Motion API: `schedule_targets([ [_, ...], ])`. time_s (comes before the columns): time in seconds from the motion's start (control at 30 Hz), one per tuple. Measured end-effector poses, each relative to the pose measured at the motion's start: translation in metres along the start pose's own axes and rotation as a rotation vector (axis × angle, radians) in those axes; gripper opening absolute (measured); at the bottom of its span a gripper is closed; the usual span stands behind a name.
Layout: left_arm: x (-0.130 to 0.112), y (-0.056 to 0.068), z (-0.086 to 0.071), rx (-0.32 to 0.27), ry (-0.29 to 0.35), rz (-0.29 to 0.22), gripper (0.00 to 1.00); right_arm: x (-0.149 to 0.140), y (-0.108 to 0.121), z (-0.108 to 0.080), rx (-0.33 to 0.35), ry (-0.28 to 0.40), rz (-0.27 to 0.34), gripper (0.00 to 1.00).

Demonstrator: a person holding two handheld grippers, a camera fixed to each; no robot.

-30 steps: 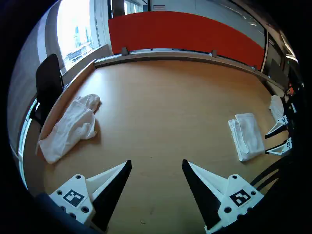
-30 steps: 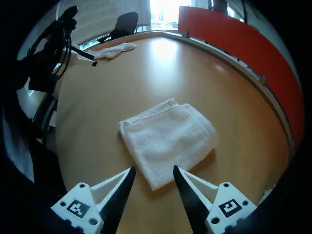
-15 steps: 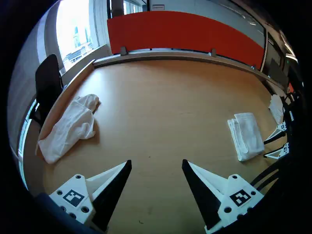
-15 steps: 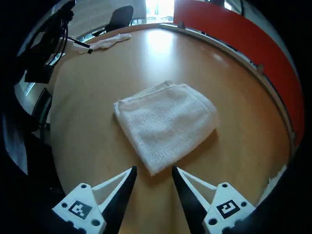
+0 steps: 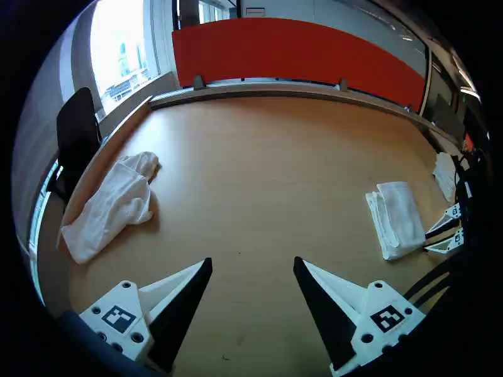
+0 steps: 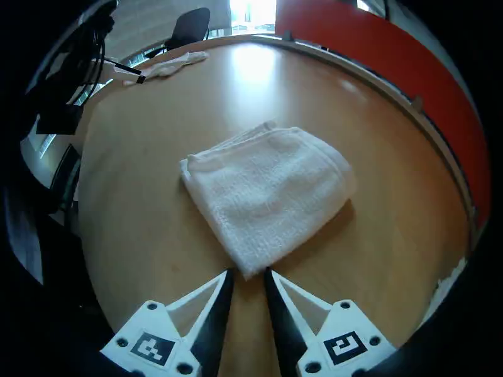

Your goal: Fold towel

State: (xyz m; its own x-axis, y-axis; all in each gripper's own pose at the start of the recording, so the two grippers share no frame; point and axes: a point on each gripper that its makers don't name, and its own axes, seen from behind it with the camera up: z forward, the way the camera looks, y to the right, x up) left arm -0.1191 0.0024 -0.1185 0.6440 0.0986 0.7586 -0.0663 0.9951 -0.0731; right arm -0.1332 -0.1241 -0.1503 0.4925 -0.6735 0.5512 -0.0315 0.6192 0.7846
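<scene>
- Right gripper had its two fingers drawn almost together, with a thin gap between them. The near corner of the folded towel lay right at their tips. I could not tell whether both fingers pressed on the cloth.
- I judged that this corner was picked because it pointed straight at the tool and the layers met there, so they could be lifted as one for another fold.
- The folded towel was white. It lay flat as a compact stack on the wooden table, with its layered edges turned to the far left.
- Left gripper had its fingers wide apart and held nothing. It hung over bare wood at the near side of the table, and I read it as parked out of the way.
- From the left gripper view, the folded towel sat at the right, with the right gripper at its near end.
- A crumpled towel lay well apart at the left, by the table's edge. It was not folded, and I guessed it was set aside there for later.
- A red panel ran along the far edge of the table, and a black chair stood at the left.
</scene>
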Motion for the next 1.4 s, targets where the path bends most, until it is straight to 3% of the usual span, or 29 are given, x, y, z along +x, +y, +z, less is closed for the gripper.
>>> schedule_targets([
  [0.33,-0.001,0.002,0.001,0.001,-0.006,0.008,0.96,0.001,0.000,-0.001,0.006,0.004,-0.011,0.05],
  [1.4,0.004,0.006,0.005,-0.010,0.004,0.011,0.96,0.019,0.007,-0.011,-0.008,0.060,-0.027,0.04],
])
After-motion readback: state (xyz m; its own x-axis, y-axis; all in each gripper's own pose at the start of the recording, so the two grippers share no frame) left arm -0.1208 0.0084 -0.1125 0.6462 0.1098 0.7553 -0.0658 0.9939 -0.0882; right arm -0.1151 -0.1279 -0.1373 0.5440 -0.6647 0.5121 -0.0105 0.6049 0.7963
